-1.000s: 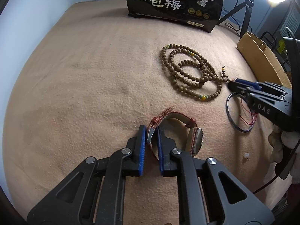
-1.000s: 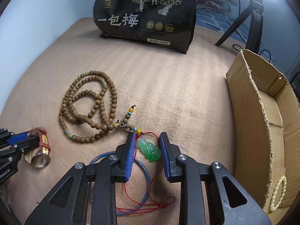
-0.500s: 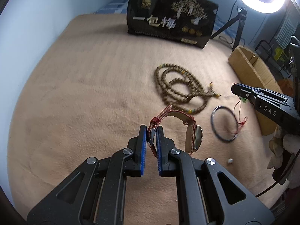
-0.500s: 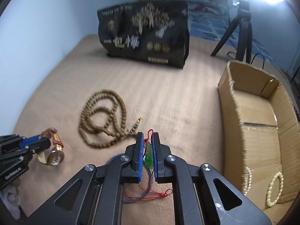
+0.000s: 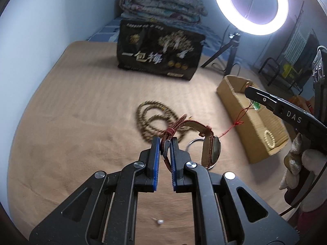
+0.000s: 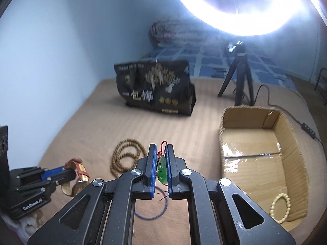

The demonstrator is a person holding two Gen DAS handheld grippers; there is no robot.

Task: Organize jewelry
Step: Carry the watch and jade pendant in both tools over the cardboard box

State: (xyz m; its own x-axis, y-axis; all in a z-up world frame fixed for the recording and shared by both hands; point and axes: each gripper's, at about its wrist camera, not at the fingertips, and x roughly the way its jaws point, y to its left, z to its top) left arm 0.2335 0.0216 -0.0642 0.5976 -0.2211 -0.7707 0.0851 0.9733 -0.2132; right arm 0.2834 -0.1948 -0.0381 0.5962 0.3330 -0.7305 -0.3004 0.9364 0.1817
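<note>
Left tool point(image 5: 163, 143): pads closed on the strap of a watch point(image 5: 211, 151), pinched near the buckle end. Watch clear of the bed, case dangling off to the right of the pads.

Right tool point(image 6: 159, 153): pads closed flat on a green pendant point(image 6: 162, 169); its red cord point(image 5: 235, 125) trails loose below.

Outward: wooden bead necklace point(image 6: 126, 157) coiled on the tan blanket point(image 5: 81, 112), just beyond both tools. Thin blue bangle point(image 6: 151, 210) lies flat under the right tool. One small loose pearl point(image 5: 160, 222) on the blanket, near side. Cardboard box point(image 6: 286, 134) to the right, open top, two pale bead bracelets point(image 6: 280, 207) in its near end. Black bag point(image 5: 159, 56) stands at the far side.

Risks, as judged:
- Watch held by strap only; a swing toward the box could slip it from the pads.
- Cord may snag the box wall.
- Both tools heading for the same box could collide.
- Pearl is easily overlooked.
</note>
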